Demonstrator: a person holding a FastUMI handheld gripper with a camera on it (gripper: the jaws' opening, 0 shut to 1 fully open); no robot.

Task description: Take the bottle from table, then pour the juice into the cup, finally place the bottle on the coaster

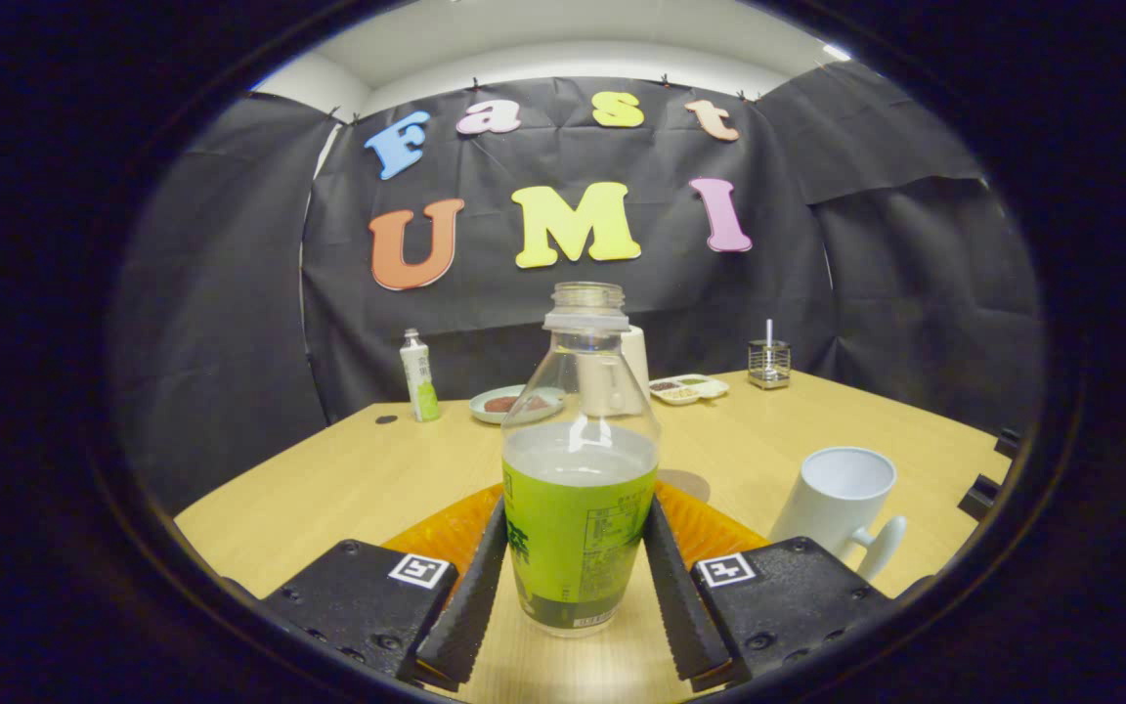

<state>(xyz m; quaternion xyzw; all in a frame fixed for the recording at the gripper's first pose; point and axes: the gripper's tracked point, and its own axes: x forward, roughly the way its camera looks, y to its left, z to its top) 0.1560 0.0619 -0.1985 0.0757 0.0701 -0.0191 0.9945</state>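
Across the lower half of the frame runs a light wooden table point(348, 479), boxed in by black cloth walls, with a strip of pale ceiling at the top. Dead center stands the bottle point(578, 469), uncapped and upright, partly full, green label round it. The gripper point(578, 577) is clamped on it, both fingers pressing the label's sides. An orange coaster point(436, 536) peeks out behind the fingers, mostly blocked by them and the bottle, so whether the bottle's base touches it is hard to say. The white cup point(842, 499) sits at right, near the right finger. Far back: a small white-green bottle point(418, 376), a plate point(514, 402), a snack tray point(688, 388), a wire holder point(768, 362). A white thing behind the bottle neck is too hidden to identify.
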